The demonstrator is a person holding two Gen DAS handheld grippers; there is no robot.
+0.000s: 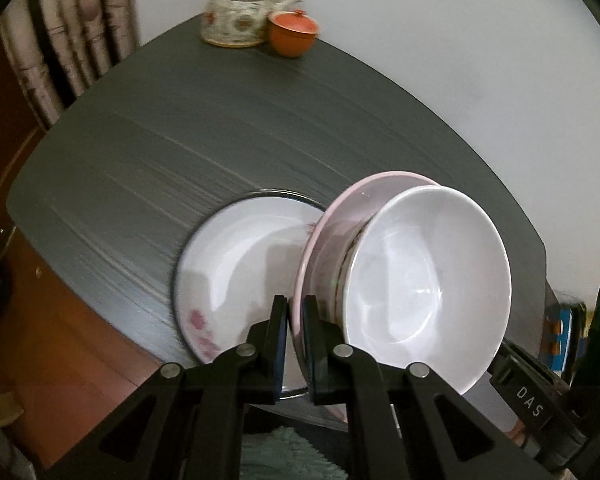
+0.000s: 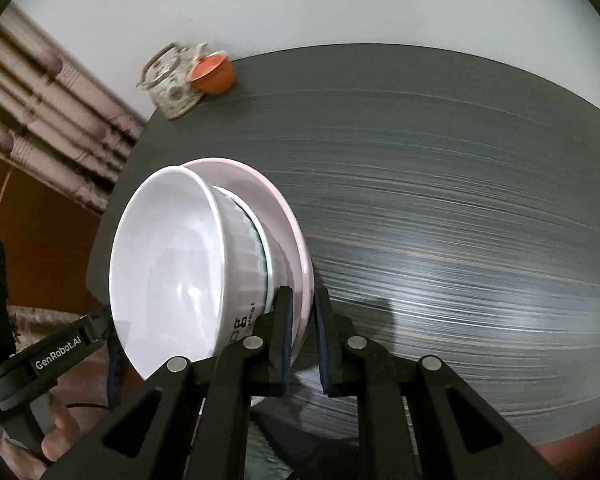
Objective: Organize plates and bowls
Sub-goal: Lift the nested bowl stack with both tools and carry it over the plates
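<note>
Two plates show: a pink plate [image 1: 320,240] held above the dark table [image 1: 180,140], and a white plate with pink flowers [image 1: 236,272] lying on the table beside it. Two bowls sit nested on the pink plate: a white ribbed bowl [image 2: 168,264] on top and a second bowl [image 2: 274,258] under it, only its rim showing. At the table's far corner stand one patterned teapot [image 1: 236,16] and one orange lidded cup [image 1: 293,34], touching.

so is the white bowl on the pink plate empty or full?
Empty. The white bowl shows a bare glossy inside in both wrist views; it sits stacked on the pink plate.
</note>
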